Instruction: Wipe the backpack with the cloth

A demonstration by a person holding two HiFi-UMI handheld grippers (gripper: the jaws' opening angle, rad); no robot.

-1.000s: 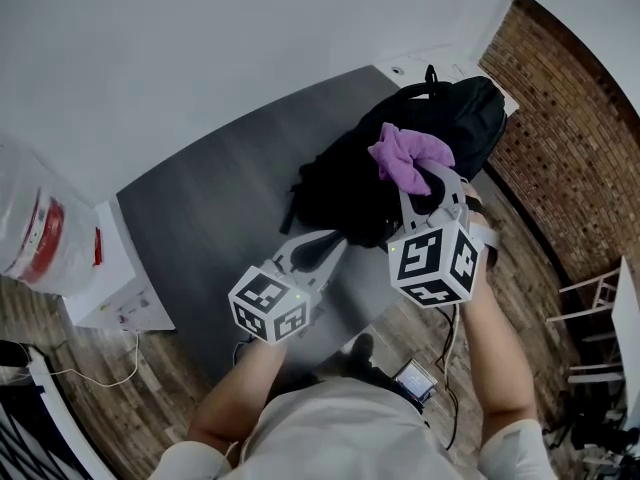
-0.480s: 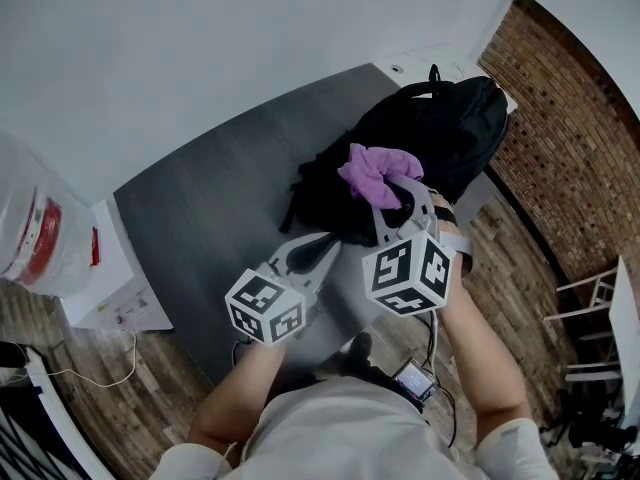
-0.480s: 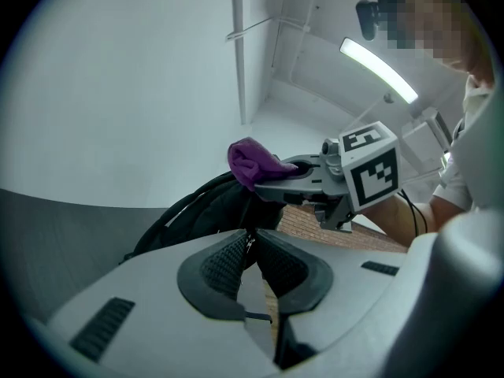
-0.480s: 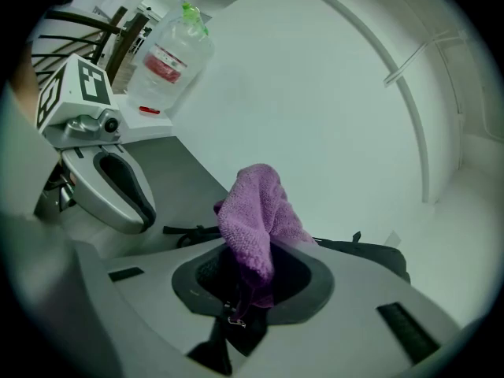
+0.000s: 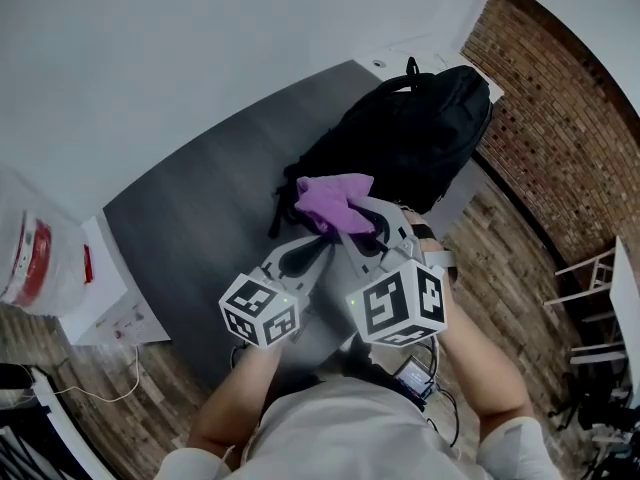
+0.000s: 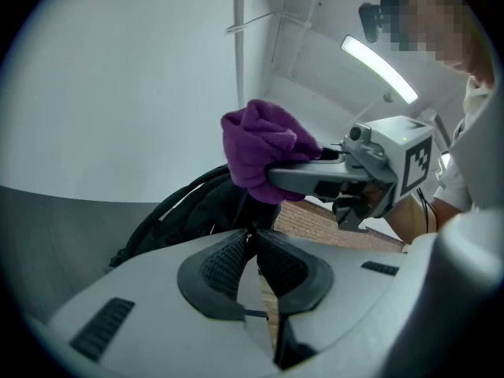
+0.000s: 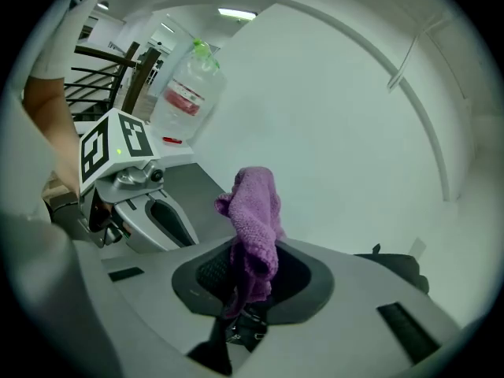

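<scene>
Right gripper (image 7: pixel 248 272): clamped on cloth (image 7: pixel 257 207), bunch protruding beyond tips. Left gripper (image 6: pixel 253 246): jaws together, empty. Backpack (image 5: pixel 420 133): ahead-right of right gripper. Advice: press cloth flat, sweep evenly.

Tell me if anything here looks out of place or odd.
Nothing spilled or damaged. The black backpack lies on the grey table; the right gripper pinches the purple cloth at the backpack's near end.

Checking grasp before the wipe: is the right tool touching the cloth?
Touching. Right gripper view shows the cloth pinched in the jaws of the right tool.
</scene>
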